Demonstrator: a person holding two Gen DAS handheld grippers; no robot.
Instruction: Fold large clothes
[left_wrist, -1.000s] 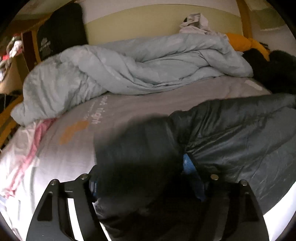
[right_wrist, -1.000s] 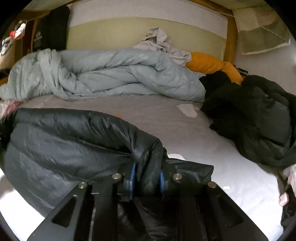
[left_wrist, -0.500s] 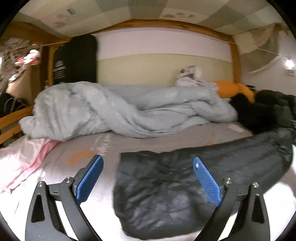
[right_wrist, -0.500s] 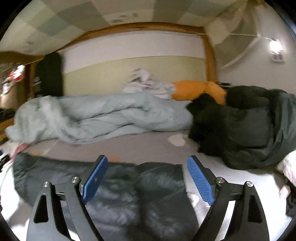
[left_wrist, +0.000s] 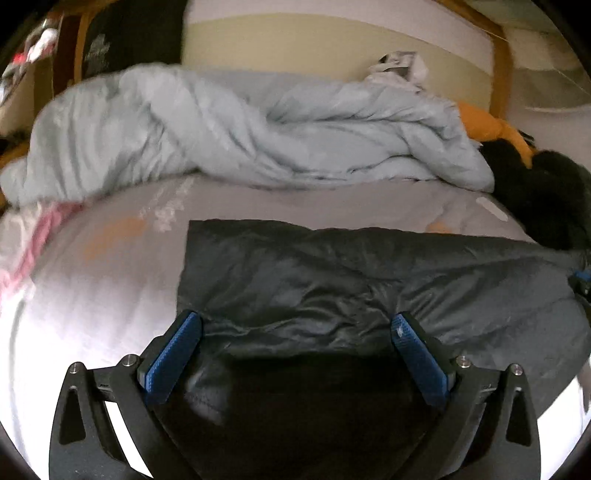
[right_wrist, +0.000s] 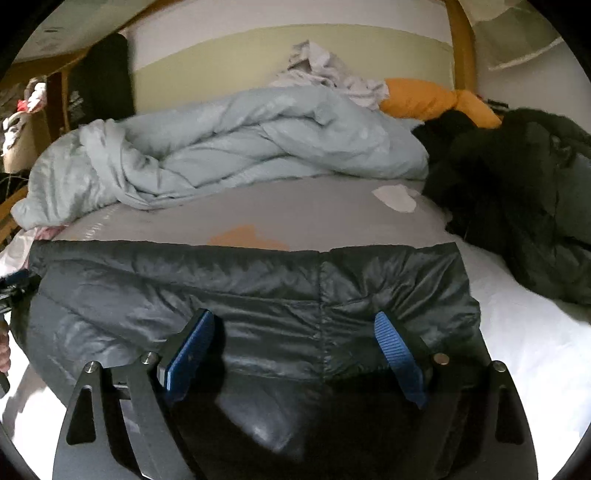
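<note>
Both claws, left (left_wrist: 295, 354) and right (right_wrist: 295, 350), have just spread wide, empty, above the jacket (left_wrist: 332, 280); slippery (puffy) fabric may spring open, undoing the fold.

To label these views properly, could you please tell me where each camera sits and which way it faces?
Left wrist: on the left gripper, fingers apart, looking down across the dark jacket towards the duvet.
Right wrist: on the right gripper, fingers apart, above the jacket's other end.
Shared: jacket, duvet, bed.
</note>
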